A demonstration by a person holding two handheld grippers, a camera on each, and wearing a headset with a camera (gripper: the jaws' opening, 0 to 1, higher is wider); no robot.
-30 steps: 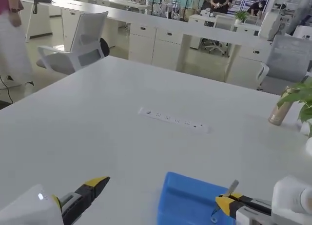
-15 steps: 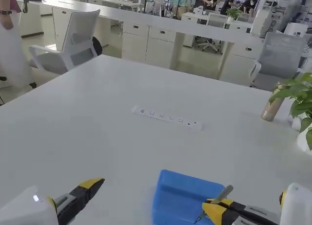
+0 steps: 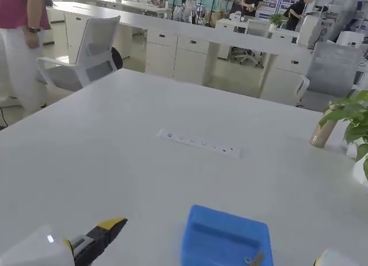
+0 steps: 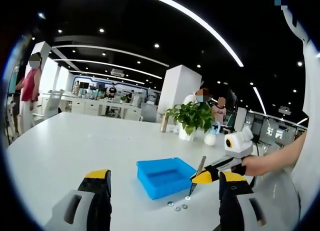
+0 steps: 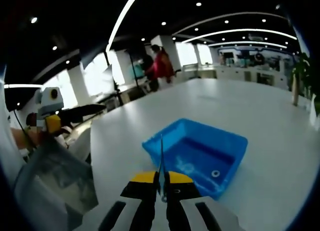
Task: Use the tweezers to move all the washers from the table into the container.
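Change vs. half a second ago: the right gripper (image 4: pixel 207 175) has pulled back off the blue container (image 3: pixel 224 240) toward 5 o'clock in the head view. The table markings barely shifted, so this is a real move, not the camera. It is clamped on the tweezers (image 4: pixel 202 163), whose tip now points down at three washers (image 4: pixel 177 206) on the table, just in front of the container's near wall; contact cannot be told. One washer (image 5: pixel 216 173) lies inside the container. Judgement: one drop done, next pick starting, three left. The left gripper (image 3: pixel 112 227) sits at 7 o'clock, jaws spread wide, holding nothing. Surface: white table (image 3: pixel 144 162), power strip (image 3: pixel 198 142) at 12 o'clock, bottle (image 3: pixel 322 128) and plant (image 3: pixel 352 119) at 2 o'clock. Room: open office with desks; a white chair (image 3: pixel 86 59) and a standing person (image 3: pixel 23 41) at 10 o'clock.
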